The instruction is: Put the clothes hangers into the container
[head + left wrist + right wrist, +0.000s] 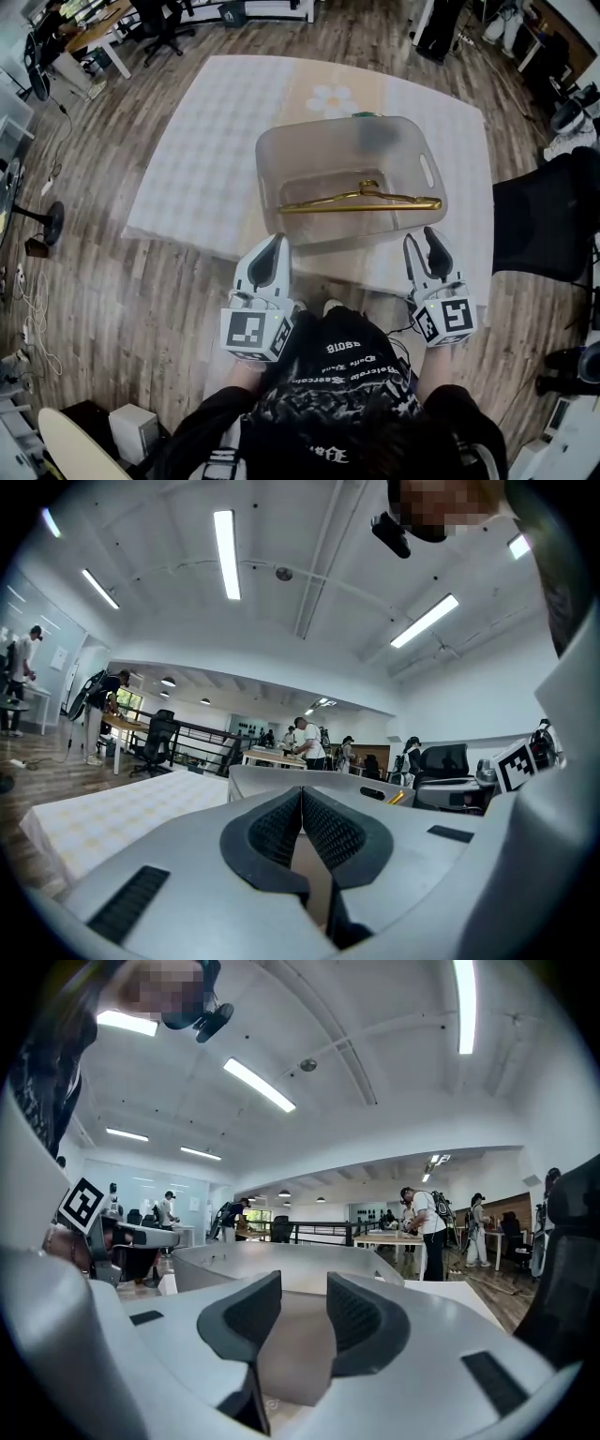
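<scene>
**A:** Nearest first. What are the tools doing?

**B:** Left gripper (278, 246) is clenched on nothing. In the left gripper view its ribbed pads (330, 829) meet at the tips, and no object sits between them. Right gripper (421, 239) is released. In the right gripper view its pads (246, 1312) stand apart with a bare gap between them.

**A:** Where are they in relation to the container?

**B:** Both are just short of its near wall. Left is by the near left corner, right by the near right corner. I cannot tell whether either touches the wall.

**A:** And the container itself?

**B:** It is a translucent tub (266, 164) with a handle slot in its right wall. It stands by the near edge of the worktop (187, 159), right of the middle. A pale checked cloth covers the worktop.

**A:** The task's thing?

**B:** One gold clothes hanger (356, 202) lies flat on the tub's bottom. It runs along the near wall, with its hook toward the far side. It is clear of both grippers.

**A:** Beyond that?

**B:** A flower print (335, 98) shows on the cloth past the tub's far rim. A dark office chair (544, 216) stands off the worktop's right edge. People (427, 1218) stand at tables well back in the room.
</scene>
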A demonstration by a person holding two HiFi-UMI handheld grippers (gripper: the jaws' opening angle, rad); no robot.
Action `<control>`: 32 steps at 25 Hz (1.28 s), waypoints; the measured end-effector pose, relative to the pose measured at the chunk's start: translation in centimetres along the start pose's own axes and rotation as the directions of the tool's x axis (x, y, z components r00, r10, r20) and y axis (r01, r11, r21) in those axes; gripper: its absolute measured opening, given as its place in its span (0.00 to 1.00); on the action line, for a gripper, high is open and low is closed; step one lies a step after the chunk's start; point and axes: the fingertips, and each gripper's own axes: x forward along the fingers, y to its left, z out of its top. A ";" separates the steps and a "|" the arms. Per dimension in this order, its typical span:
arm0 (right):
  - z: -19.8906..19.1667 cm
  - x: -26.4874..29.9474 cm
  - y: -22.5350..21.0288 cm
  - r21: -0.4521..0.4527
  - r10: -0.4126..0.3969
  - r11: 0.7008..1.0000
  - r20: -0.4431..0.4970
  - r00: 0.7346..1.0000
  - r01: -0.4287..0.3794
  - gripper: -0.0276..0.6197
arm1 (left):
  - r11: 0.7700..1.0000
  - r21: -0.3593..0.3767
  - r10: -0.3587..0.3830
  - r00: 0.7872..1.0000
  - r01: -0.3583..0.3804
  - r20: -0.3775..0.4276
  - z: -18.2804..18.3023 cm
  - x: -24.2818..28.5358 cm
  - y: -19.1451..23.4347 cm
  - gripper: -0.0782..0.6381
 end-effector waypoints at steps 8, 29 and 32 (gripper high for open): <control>-0.2 -0.3 -0.1 0.002 -0.017 1.000 0.004 1.000 0.017 0.11 | 1.000 0.024 -0.019 1.000 0.019 -0.022 -0.8 -0.1 -0.9 0.14; -0.6 -1.2 -0.7 -0.087 -0.111 0.990 -0.015 0.994 0.109 0.05 | 0.997 0.020 -0.071 0.997 0.072 -0.035 -1.6 -0.2 -2.8 0.14; -0.8 -1.3 -0.7 -0.095 -0.115 0.989 -0.026 0.993 0.113 0.05 | 0.997 0.015 -0.074 0.996 0.075 -0.041 -1.8 -0.3 -2.8 0.14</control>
